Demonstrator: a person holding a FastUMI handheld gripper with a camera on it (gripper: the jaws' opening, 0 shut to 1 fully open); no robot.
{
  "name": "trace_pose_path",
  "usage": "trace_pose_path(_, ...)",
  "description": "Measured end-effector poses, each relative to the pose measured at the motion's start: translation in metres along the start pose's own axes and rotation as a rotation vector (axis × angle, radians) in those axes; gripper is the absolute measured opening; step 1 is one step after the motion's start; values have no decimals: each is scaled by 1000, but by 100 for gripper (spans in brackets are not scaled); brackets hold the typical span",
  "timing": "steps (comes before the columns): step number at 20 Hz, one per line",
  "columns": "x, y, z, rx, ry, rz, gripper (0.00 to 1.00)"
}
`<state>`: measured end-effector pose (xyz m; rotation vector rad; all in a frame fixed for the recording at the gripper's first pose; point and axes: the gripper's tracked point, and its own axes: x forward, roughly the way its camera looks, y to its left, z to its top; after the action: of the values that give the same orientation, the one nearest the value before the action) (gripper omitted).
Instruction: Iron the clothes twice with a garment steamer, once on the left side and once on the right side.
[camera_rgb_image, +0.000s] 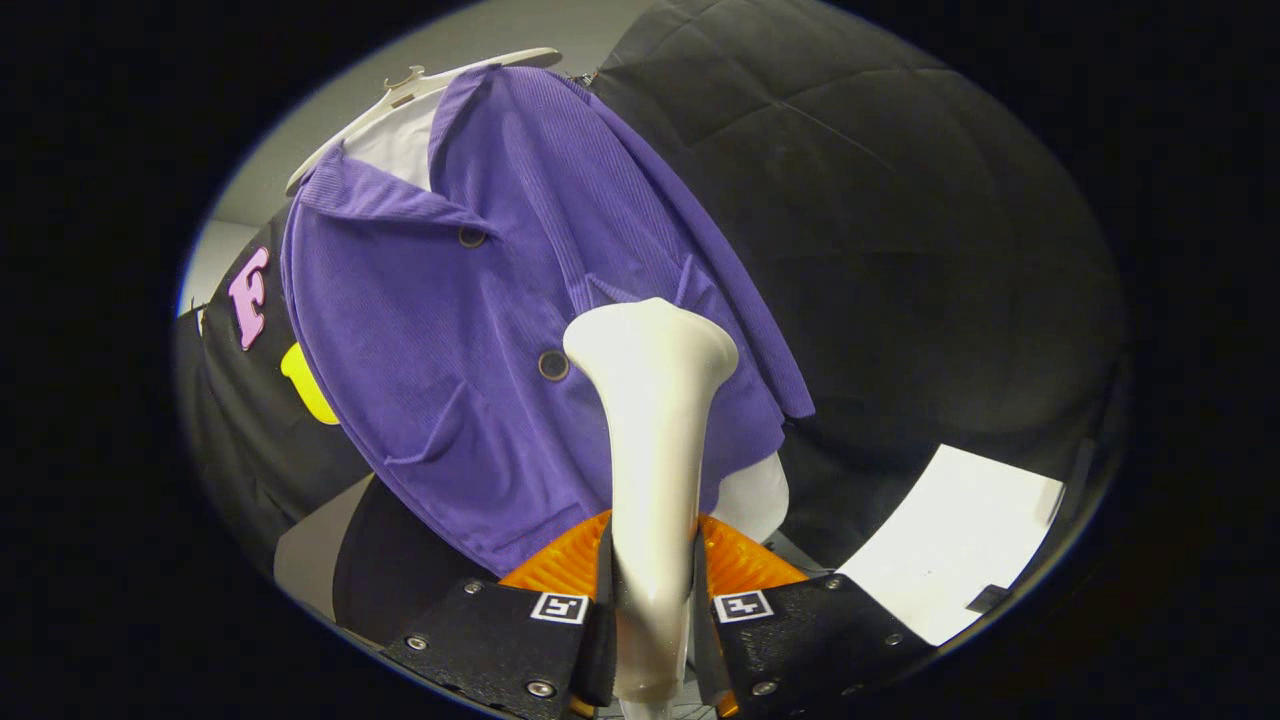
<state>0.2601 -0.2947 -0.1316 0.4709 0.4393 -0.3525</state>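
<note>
A purple corduroy jacket (470, 330) with dark buttons hangs on a white hanger (400, 95) over a white shirt, ahead of the fingers. My gripper (650, 600) is shut on the handle of a white garment steamer (650, 420). The steamer rises from between the fingers, and its flared head sits against the jacket's front, just beside the lower button (553, 364) and near the front opening. The lower hem of the jacket is partly hidden behind the steamer and the fingers.
A white tabletop corner (950, 540) lies past the fingers, below the jacket's hanging sleeve. Black booth cloth (900, 220) hangs behind the jacket. A pale wall strip shows behind the hanger.
</note>
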Motion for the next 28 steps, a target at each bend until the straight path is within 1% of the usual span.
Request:
trace_pose_path(9, 8, -23, -109, -14, 187, -45, 31)
trace_pose_path(12, -8, -18, -129, -35, 213, -38, 31)
trace_pose_path(14, -23, -8, -132, -46, 205, -15, 32)
trace_pose_path(19, -91, 41, -126, -129, 149, 87, 31)
trace_pose_path(22, -143, 79, -120, -174, 83, 187, 31)
trace_pose_path(24, -177, 97, -118, -222, 46, 238, 31)
trace_pose_path(25, -195, 106, -116, -236, 24, 259, 31)
trace_pose_path(28, -247, 130, -104, -256, -103, 308, 32)
